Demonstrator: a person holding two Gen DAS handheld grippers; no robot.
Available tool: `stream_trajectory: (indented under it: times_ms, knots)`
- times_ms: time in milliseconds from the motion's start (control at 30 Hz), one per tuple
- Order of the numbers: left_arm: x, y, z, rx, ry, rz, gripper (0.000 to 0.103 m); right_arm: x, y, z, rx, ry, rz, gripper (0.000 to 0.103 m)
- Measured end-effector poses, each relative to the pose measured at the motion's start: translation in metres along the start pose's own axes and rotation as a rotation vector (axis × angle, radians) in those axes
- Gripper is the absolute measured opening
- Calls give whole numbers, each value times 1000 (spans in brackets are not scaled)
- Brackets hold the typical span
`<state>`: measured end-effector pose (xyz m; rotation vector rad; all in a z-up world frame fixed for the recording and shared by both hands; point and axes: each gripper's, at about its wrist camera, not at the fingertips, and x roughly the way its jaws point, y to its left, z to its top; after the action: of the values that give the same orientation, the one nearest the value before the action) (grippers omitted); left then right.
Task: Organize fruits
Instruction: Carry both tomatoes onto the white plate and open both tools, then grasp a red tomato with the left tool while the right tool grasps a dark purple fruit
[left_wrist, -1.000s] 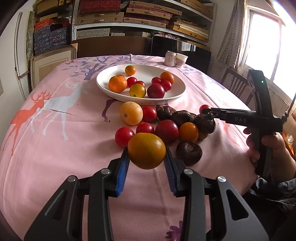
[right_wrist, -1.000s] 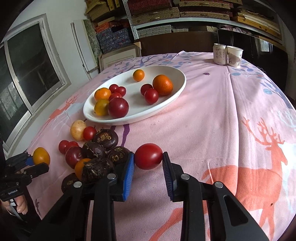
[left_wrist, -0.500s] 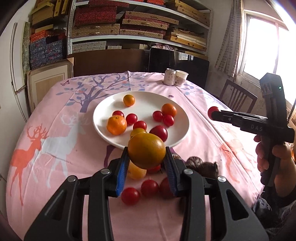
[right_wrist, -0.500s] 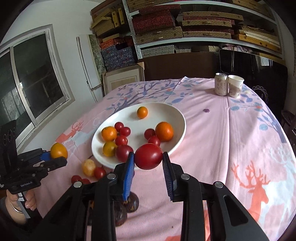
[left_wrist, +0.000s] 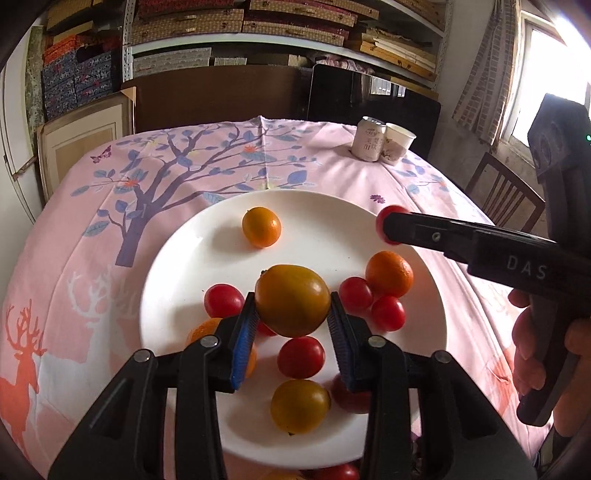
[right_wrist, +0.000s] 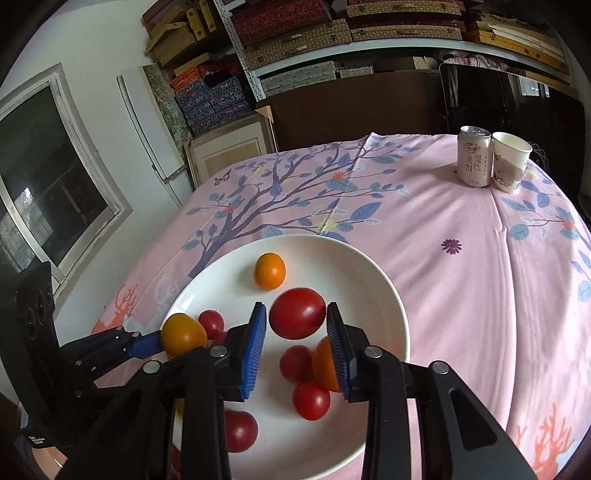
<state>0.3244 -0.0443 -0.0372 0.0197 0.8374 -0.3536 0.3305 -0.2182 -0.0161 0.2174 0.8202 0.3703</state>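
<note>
Two fruits at the point of release over the white plate (left_wrist: 177, 258). The orange-yellow fruit (left_wrist: 292, 300) sits between the blue pads of the left tool (left_wrist: 292, 325), above the middle of the plate; the jaws are opening, and both pads appear to touch the fruit's sides, though whether they press on it cannot be told for certain. The red fruit (right_wrist: 297, 313) lies between the pads of the right tool (right_wrist: 295, 332), over the right half of the plate; here too the jaws are opening, a narrow gap shows beside the left pad (right_wrist: 255, 347), and the right pad seems to touch or nearly touch the fruit. A second ago both tools held these fruits low over the loose pile at the near edge of the table (left_wrist: 92, 206); they have since travelled to the plate, and their grips have begun to slacken. By this reading the carry is done and the drop is in hand. Already on the plate are a small orange fruit (left_wrist: 261, 232) toward its far side, a larger orange one (left_wrist: 389, 274), several small red fruits and a yellow one. A can (right_wrist: 474, 156) and a paper cup (right_wrist: 511, 161) stand touching at the far right of the table, well apart from the plate.
</note>
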Motion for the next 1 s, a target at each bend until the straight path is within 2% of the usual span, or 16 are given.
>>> stream_trajectory:
  times_ms: [67, 133, 167, 300, 467, 700, 733, 833, 867, 1000]
  knots:
    - [-7, 5, -4, -14, -21, 13, 62, -5, 2, -4, -2, -13, 4, 39]
    - [-20, 7, -9, -12, -57, 26, 73, -12, 5, -11, -23, -19, -5, 40]
    - [-27, 8, -12, -9, -65, 35, 74, -17, 5, -15, -27, -21, -14, 40]
    - [-59, 7, -35, -7, -72, 4, 74, -44, 4, -43, -24, -22, 17, 40]
    - [-95, 0, -90, 73, -45, 13, 74, -81, -3, -93, -25, -37, 33, 44]
    - [-117, -3, -164, 120, 13, 36, 73, -105, -22, -152, 38, -43, 58, 44]
    - [-116, -3, -170, 125, 15, 45, 70, -104, -25, -157, 45, -39, 57, 44]
    - [-105, -2, -175, 106, 48, 42, 49, -100, -29, -166, 53, -25, 40, 44]
    - [-101, -1, -175, 98, 49, 44, 45, -99, -28, -167, 50, -26, 37, 44]
    - [-91, 3, -169, 60, 50, 57, 44, -101, -28, -169, 44, -30, 48, 44]
